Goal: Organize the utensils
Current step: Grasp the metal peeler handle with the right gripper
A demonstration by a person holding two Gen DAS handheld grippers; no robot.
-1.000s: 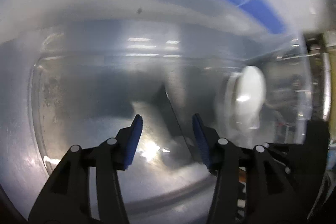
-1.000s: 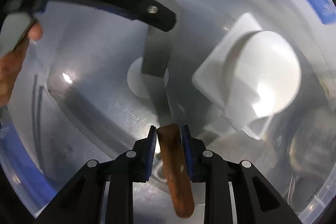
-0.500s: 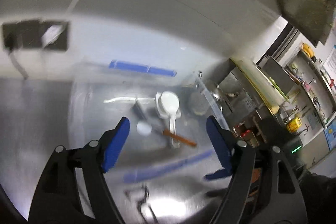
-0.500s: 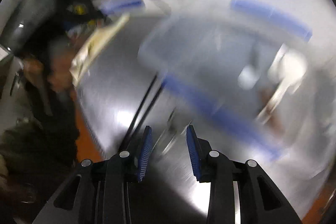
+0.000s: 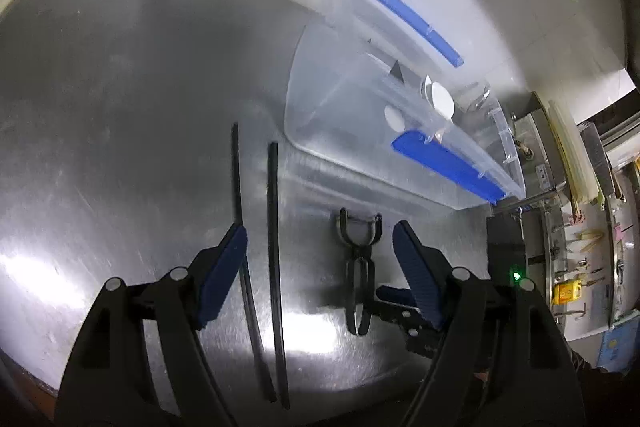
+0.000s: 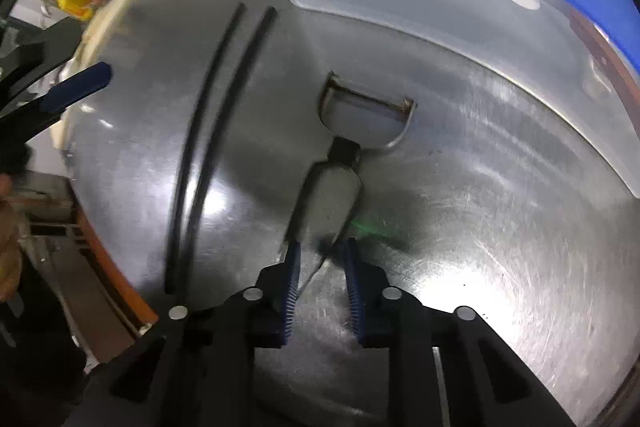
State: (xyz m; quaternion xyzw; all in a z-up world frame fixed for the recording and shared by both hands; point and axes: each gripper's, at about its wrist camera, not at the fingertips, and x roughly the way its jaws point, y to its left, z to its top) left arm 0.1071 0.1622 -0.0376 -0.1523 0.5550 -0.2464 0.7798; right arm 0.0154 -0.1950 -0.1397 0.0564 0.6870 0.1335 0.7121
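On the brushed steel counter point(image 6: 500, 227) lay the Y-shaped metal peeler point(image 6: 340, 163), its handle tail between my right claw point(image 6: 322, 269) as the jaws were closing, pads not yet pressing. My left claw point(image 5: 320, 267) hung wide open, empty, over two black chopsticks point(image 5: 272, 247). Beyond stood the clear plastic bin with blue handles point(image 5: 360, 147).

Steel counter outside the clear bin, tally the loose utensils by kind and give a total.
Black chopsticks: 2
Metal Y-shaped peeler: 1
Total: 3
The right gripper is closing around the peeler's handle.
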